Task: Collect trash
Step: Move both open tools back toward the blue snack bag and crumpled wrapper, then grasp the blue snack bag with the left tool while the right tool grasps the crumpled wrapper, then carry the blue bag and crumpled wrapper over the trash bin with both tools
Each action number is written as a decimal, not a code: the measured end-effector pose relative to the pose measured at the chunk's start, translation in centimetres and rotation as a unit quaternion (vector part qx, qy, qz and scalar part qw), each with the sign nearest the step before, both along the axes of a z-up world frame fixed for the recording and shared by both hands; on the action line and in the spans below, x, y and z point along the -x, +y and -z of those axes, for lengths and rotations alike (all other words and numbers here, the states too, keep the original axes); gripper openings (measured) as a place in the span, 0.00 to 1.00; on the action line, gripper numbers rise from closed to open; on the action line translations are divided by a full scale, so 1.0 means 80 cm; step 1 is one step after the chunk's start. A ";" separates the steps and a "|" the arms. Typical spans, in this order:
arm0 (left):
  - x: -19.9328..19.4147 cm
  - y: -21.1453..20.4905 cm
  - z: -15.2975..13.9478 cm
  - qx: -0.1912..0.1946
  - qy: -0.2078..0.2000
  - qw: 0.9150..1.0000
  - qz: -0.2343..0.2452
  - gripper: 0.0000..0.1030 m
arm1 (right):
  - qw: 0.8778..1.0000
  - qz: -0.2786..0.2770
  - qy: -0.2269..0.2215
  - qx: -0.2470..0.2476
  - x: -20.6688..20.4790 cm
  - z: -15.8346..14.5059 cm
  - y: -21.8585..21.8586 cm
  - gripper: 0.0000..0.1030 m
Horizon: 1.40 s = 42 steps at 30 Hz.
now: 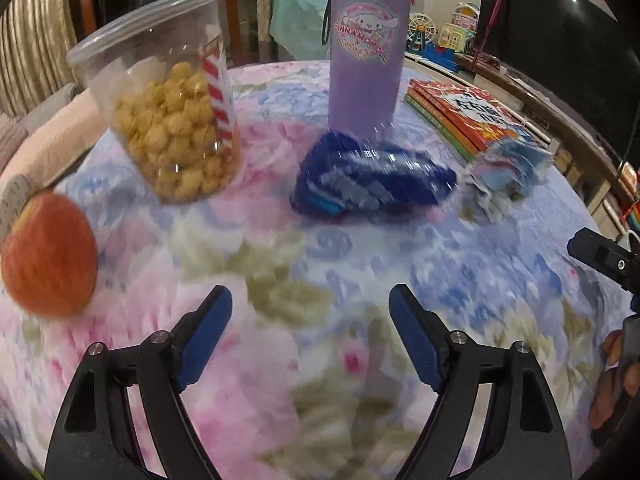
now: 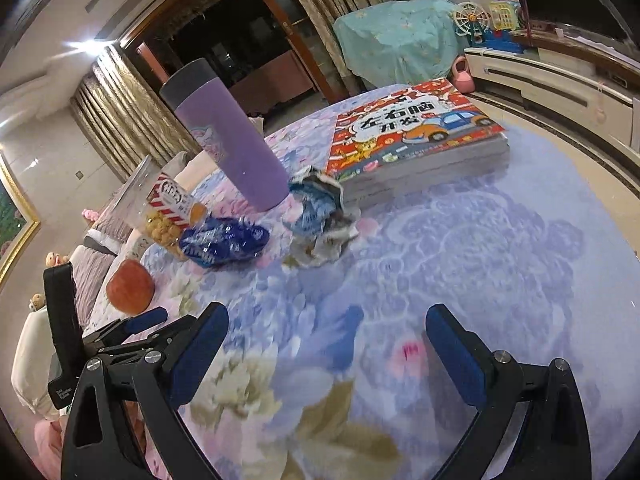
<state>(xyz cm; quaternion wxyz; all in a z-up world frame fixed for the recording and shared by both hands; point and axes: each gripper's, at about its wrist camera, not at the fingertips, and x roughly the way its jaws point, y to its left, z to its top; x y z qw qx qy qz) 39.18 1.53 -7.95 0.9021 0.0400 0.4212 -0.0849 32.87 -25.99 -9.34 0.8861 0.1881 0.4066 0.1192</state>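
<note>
Two pairs of tongs poised above a floral-clothed tabletop [image 2: 500,248], trash within sight but untouched. Left tongs [image 1: 310,312] spread wide, blue pads apart with only the blurred cloth between them; right tongs [image 2: 326,332] likewise gaping, nothing gripped. Straight ahead of the left tongs, well apart from the pads: a crumpled blue wrapper [image 1: 372,182] lying flat on the cloth at the foot of a tall purple bottle [image 1: 368,52]. Just to the right of it, a scrunched blue-and-white paper wad [image 1: 504,178], resting against the near corner of a stack of picture books [image 1: 460,116]. In the right wrist view, same wad [image 2: 320,220] seen between bottle [image 2: 232,140] and books [image 2: 416,140], touching the stack's corner, with the blue wrapper [image 2: 224,242] to its left. Further left on the cloth: a clear tub of popcorn [image 1: 172,120] with a red-and-white striped label, upright, and a red apple [image 1: 48,256] near the edge. Left tongs also visible at the lower left of the right wrist view, beside the apple [image 2: 130,286].
</note>
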 end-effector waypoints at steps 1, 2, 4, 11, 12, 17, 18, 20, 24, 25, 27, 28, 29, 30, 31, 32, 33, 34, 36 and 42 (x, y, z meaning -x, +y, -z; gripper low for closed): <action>-0.007 -0.001 -0.002 -0.004 -0.004 1.000 0.003 0.83 | 1.000 -0.001 0.000 -0.001 -0.005 0.000 0.000 0.97; -0.013 -0.003 -0.003 -0.005 -0.008 1.000 0.009 0.83 | 1.000 -0.001 0.001 -0.002 -0.012 0.001 0.001 0.97; -0.024 -0.004 -0.006 -0.006 -0.014 1.000 0.016 0.83 | 1.000 -0.002 0.002 -0.008 -0.025 0.002 0.002 0.97; -0.051 -0.001 -0.005 0.040 0.005 0.998 0.039 0.88 | 1.000 -0.001 -0.001 -0.023 -0.058 0.007 0.004 0.97; -0.053 -0.001 -0.004 0.043 0.003 0.998 0.040 0.88 | 1.000 0.001 -0.001 -0.026 -0.061 0.008 0.004 0.97; -0.050 -0.001 -0.020 0.074 -0.036 0.995 0.059 0.83 | 0.999 0.009 -0.015 -0.035 -0.067 0.008 0.001 0.96; -0.049 -0.003 -0.022 0.074 -0.043 0.994 0.064 0.62 | 0.999 0.009 -0.021 -0.034 -0.066 0.007 0.002 0.96; -0.046 -0.015 -0.021 0.060 -0.038 0.994 0.083 0.26 | 0.999 0.007 -0.030 -0.026 -0.064 0.004 0.004 0.82; -0.033 -0.032 -0.016 0.035 -0.037 0.994 0.093 0.14 | 1.000 0.003 -0.009 -0.009 -0.066 0.010 0.010 0.30; -0.026 -0.032 -0.017 0.038 -0.039 0.994 0.094 0.14 | 1.000 0.003 -0.009 -0.009 -0.064 0.009 0.009 0.24; -0.012 -0.031 -0.020 0.044 -0.040 0.994 0.090 0.13 | 1.000 0.004 -0.016 -0.008 -0.055 0.005 0.006 0.20; -0.004 -0.031 -0.020 0.042 -0.037 0.995 0.082 0.13 | 1.000 0.003 -0.019 -0.009 -0.049 0.003 0.004 0.18; 0.003 -0.030 -0.021 0.043 -0.033 0.996 0.073 0.13 | 1.000 0.002 -0.020 -0.011 -0.043 0.001 0.001 0.17; 0.009 -0.029 -0.021 0.045 -0.030 0.996 0.065 0.13 | 1.000 0.002 -0.021 -0.014 -0.035 -0.001 -0.001 0.17; 0.019 -0.028 -0.020 0.042 -0.025 0.998 0.047 0.13 | 1.000 0.001 -0.022 -0.015 -0.029 -0.002 -0.003 0.17; 0.030 -0.028 -0.019 0.037 -0.020 0.999 0.029 0.13 | 1.000 0.001 -0.024 -0.017 -0.020 -0.005 -0.006 0.17; 0.040 -0.027 -0.020 0.042 -0.018 0.999 0.022 0.13 | 0.999 0.002 -0.026 -0.019 -0.010 -0.007 -0.009 0.16; 0.055 -0.025 -0.021 0.059 -0.016 0.998 0.014 0.13 | 0.999 0.003 -0.027 -0.021 -0.003 -0.009 -0.012 0.16; 0.082 -0.025 -0.024 0.077 -0.013 0.997 0.002 0.13 | 0.999 0.004 -0.027 -0.029 0.018 -0.014 -0.017 0.16; 0.160 -0.045 -0.034 0.101 -0.014 0.995 -0.009 0.13 | 0.999 -0.008 -0.035 -0.031 0.083 -0.030 -0.022 0.16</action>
